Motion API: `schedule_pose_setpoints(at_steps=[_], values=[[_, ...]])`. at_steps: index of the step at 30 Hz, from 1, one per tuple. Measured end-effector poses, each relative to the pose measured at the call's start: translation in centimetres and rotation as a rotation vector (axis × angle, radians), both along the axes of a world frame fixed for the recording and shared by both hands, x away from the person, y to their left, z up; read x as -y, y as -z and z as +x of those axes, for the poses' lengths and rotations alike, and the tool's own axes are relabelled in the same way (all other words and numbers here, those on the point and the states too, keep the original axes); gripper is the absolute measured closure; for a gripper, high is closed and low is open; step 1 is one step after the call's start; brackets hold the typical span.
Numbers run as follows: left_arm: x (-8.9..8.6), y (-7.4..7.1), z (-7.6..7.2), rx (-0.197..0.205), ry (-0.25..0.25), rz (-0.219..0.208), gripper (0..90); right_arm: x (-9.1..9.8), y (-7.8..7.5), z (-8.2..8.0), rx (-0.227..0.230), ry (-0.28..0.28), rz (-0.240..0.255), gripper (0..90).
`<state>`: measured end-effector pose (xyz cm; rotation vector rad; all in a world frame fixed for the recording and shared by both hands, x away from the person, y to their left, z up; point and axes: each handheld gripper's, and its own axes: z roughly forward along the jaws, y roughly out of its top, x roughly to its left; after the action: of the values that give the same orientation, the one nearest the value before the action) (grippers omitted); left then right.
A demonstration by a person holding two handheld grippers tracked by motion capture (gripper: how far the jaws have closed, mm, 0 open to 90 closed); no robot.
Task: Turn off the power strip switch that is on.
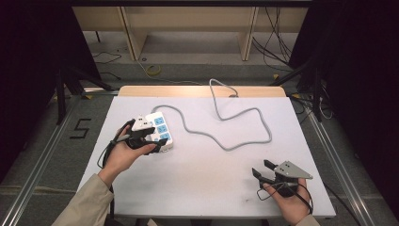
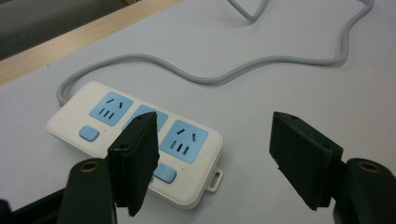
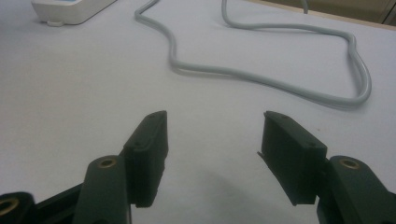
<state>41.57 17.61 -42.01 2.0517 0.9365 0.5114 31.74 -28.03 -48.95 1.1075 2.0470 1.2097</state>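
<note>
White power strip (image 1: 159,128) with blue socket faces lies flat at the left part of the pale table (image 1: 207,188), its grey cord (image 1: 226,141) snaking off to the right and then back over the far edge. Left gripper (image 1: 151,141) hovers right at the strip's near end — jaws spread wide, nothing between them. From the left gripper view the strip (image 2: 135,140) sits just ahead of and partly behind the left-hand jaw; contact can't be made out. Right gripper (image 1: 264,170) rests low at the table's near right corner, well apart from the strip, jaws also wide and empty. Its own view shows bare tabletop between the jaws, cord (image 3: 261,79) beyond, strip corner (image 3: 70,9) far off.
</note>
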Motion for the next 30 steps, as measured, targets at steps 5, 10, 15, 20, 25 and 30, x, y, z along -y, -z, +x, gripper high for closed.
schedule_pose_setpoints(at_steps=[5,10,15,20,25,30], values=[[-0.1,0.5,-0.6,0.028,0.014,-0.027,32.5,0.0,-0.1,-0.1,0.007,-0.007,0.007,41.9],[-0.2,1.0,-1.3,0.059,0.023,-0.053,31.9,0.0,-0.2,-0.1,0.015,-0.020,0.011,41.9],[-0.2,1.8,-2.0,0.074,0.029,-0.067,31.7,-0.2,-0.3,-0.2,0.015,-0.032,0.014,41.9],[-0.3,2.5,-2.7,0.087,0.031,-0.060,31.3,-0.3,-0.4,-0.3,0.017,-0.048,0.023,41.9],[-0.3,3.1,-3.4,0.097,0.037,-0.075,31.2,-0.3,-0.5,-0.3,0.010,-0.061,0.028,41.8],[-0.2,3.9,-4.1,0.100,0.047,-0.076,31.1,-0.4,-0.5,-0.4,0.010,-0.070,0.026,41.8]])
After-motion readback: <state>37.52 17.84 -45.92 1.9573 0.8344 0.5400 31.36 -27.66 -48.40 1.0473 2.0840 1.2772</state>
